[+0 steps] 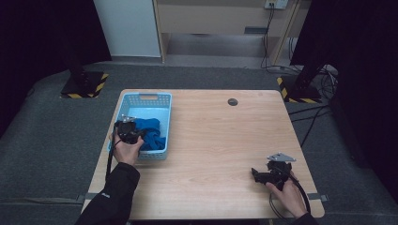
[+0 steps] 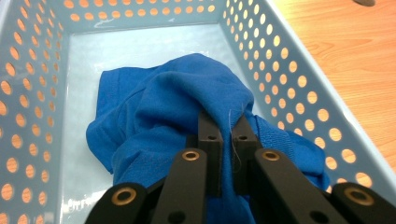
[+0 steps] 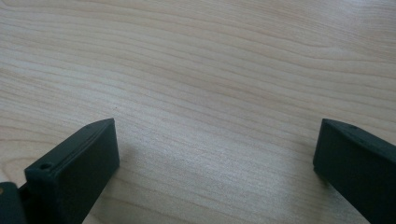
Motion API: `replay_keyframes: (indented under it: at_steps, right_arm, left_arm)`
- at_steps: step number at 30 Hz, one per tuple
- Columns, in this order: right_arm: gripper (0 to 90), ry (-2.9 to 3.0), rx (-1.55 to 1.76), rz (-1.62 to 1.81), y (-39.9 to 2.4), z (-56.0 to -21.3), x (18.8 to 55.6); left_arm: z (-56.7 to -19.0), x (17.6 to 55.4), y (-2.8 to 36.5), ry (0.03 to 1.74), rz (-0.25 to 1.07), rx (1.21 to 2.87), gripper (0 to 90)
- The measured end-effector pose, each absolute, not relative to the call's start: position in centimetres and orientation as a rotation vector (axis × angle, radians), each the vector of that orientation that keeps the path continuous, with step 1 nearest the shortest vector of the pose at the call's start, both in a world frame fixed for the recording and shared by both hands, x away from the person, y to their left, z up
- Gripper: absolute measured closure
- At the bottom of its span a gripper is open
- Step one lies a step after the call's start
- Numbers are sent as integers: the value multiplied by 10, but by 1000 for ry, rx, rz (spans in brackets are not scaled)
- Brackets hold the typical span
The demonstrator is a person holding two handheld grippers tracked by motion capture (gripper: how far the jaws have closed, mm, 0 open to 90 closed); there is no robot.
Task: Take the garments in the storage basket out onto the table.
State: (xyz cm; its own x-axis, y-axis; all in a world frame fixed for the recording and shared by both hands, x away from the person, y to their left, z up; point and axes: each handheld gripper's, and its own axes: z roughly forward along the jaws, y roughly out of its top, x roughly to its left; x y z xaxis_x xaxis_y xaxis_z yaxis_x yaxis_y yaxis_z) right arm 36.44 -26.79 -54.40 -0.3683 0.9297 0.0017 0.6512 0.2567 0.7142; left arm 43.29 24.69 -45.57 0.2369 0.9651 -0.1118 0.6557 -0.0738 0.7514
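Room: grey carpeted floor point(image 1: 47, 140), black curtains at both sides, two stands on hazard-striped bases beyond the desk
Desk: pale wood desk point(image 1: 211, 140), a round dark grommet point(image 1: 232, 101) near its far edge
Basket: light blue perforated basket point(image 1: 164, 122) at the desk's left side
Cloth: blue cloth point(image 1: 151, 133) bunched inside the basket, towards its near end
Left gripper point(image 2: 225, 137): fingers pinched together on a raised fold of the cloth, a detail the left gripper view gives up close
Right gripper point(image 3: 215, 154): fingers spread wide over bare wood, holding nothing; the high view places it near the desk's right front corner, well apart from the basket
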Motion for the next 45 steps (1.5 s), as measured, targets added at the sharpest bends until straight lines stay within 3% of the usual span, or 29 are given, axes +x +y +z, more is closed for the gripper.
replay_keyframes:
  at_steps: [45]
  right_arm:
    - [4,2112,1436,889,-268,-544,364]
  left_arm:
    - [-393,407,254,1340,575,1638,855]
